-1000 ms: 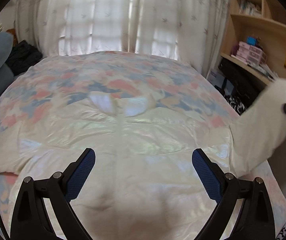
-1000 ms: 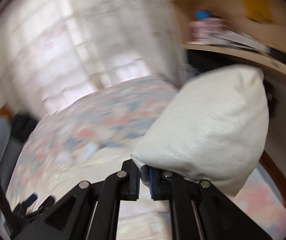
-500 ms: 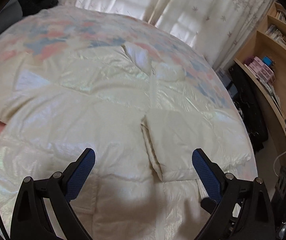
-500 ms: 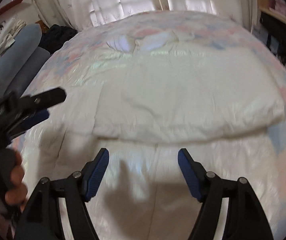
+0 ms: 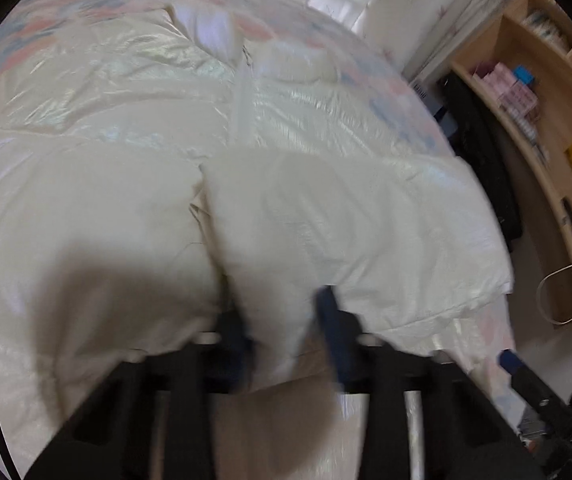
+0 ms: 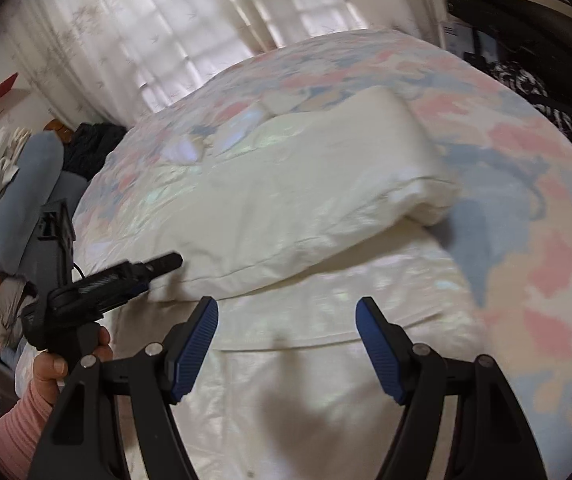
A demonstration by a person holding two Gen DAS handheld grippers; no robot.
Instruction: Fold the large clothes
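Lying spread over a floral bedspread (image 6: 525, 208), with curtains (image 6: 174, 32) beyond and a wooden shelf unit (image 5: 541, 92) to the side: a cream puffer jacket (image 5: 126, 128), one sleeve (image 5: 345, 220) folded across its front. Blurring heavily in the left wrist view, the left gripper (image 5: 286, 332), having just been closing, narrowed on the sleeve's cuff end. Hanging half open and empty over the jacket's lower part, the right gripper (image 6: 287, 344), sleeve edge just beyond its tips.
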